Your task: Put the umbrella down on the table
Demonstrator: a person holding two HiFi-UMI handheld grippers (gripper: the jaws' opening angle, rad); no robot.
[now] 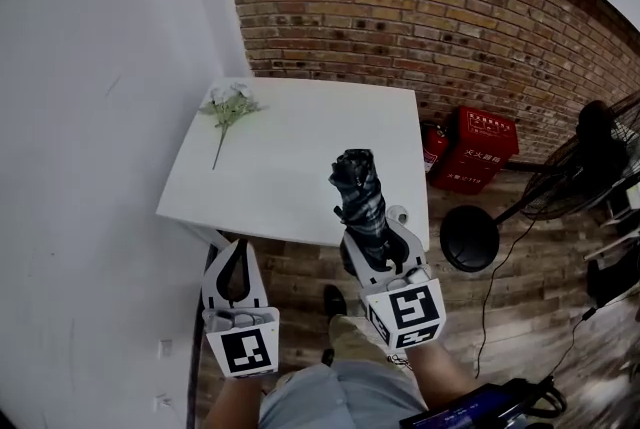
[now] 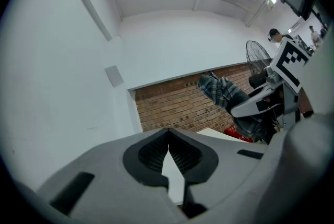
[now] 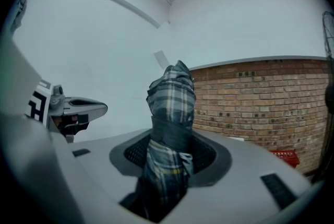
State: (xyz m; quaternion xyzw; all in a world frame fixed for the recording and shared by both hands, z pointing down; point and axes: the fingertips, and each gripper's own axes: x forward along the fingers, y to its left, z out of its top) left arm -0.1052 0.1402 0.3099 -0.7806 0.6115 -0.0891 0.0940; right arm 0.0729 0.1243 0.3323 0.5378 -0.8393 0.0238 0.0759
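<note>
Umbrella (image 1: 360, 202), folded and plaid, stands upright, pinched between the jaws of your right gripper (image 1: 378, 237) at the near edge of the white table (image 1: 290, 157). Your left gripper (image 1: 238, 252), jaws pressed together on nothing, hangs just short of that same edge.

No readable text or labels.

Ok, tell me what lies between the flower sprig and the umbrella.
Bare white table in the head view, from flower sprig to the folded plaid umbrella.
</note>
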